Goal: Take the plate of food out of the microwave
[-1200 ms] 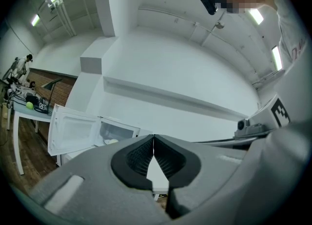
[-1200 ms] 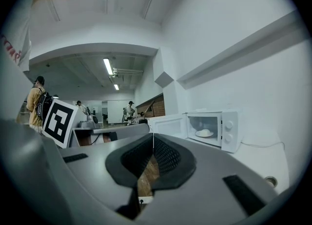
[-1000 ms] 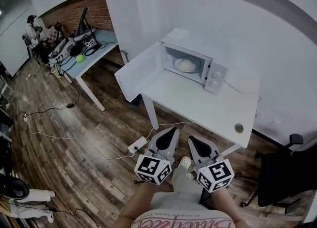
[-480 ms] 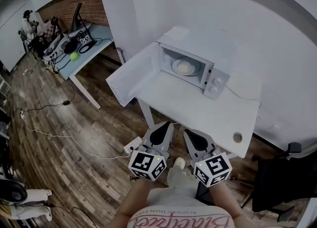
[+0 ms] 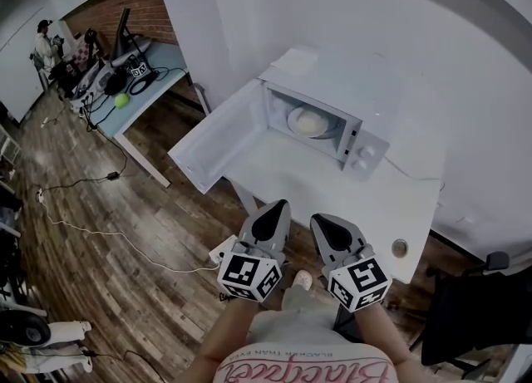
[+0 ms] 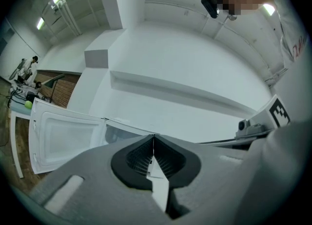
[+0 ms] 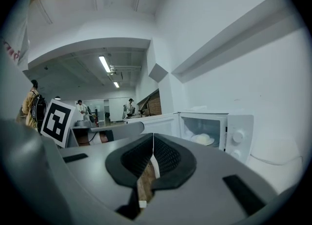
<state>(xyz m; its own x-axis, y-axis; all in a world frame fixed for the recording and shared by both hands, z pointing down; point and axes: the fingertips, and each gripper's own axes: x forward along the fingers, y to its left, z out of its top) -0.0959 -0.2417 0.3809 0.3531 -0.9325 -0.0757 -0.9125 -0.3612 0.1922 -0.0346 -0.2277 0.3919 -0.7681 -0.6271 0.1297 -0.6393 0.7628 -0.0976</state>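
White microwave (image 5: 332,111) open on the bench (image 5: 332,198), plate of food (image 5: 309,122) inside.
Left hand-held gripper (image 5: 279,205) and right hand-held gripper (image 5: 319,219), lower centre of the frame, both have jaws closed on nothing, well apart from the plate; the food seems a pale mound.
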